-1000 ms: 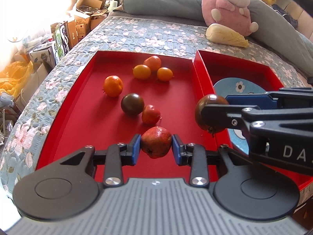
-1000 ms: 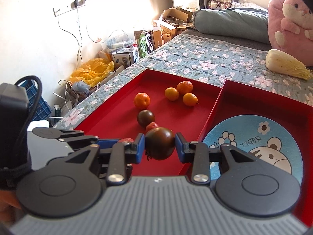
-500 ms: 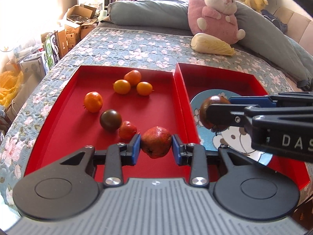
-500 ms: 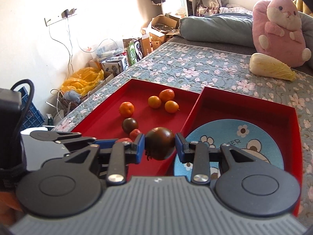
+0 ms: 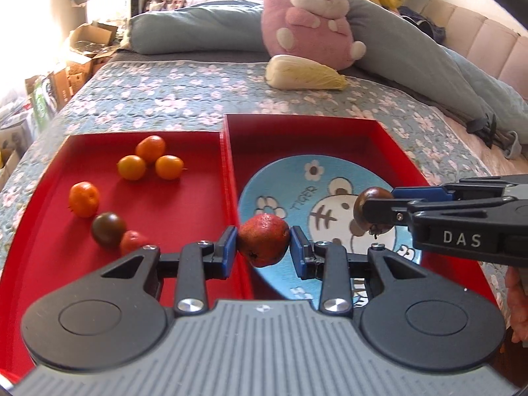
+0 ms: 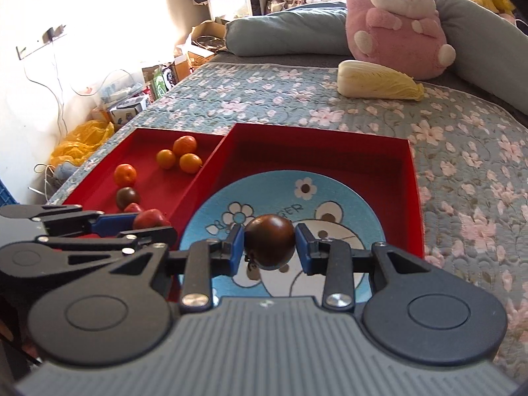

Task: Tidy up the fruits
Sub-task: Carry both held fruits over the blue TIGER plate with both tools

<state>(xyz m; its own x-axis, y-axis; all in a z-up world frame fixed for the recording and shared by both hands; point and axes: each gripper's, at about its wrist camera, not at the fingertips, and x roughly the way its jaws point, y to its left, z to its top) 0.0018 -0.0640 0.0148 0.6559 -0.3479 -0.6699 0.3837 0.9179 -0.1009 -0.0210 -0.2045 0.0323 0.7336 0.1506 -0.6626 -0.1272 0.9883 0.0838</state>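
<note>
Both clamped fruits have moved over the plate (image 6: 349, 198)

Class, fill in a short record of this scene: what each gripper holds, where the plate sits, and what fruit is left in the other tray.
left gripper: shut on red fruit
right gripper: shut on dark tomato, over the plate
plate: blue, in the right red tray
left red tray: four orange fruits, one dark tomato, one small red fruit

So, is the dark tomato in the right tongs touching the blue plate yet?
Cannot tell. Both wrist views show the dark tomato clamped in the right tongs over the blue plate; neither shows the tomato's underside.
</note>
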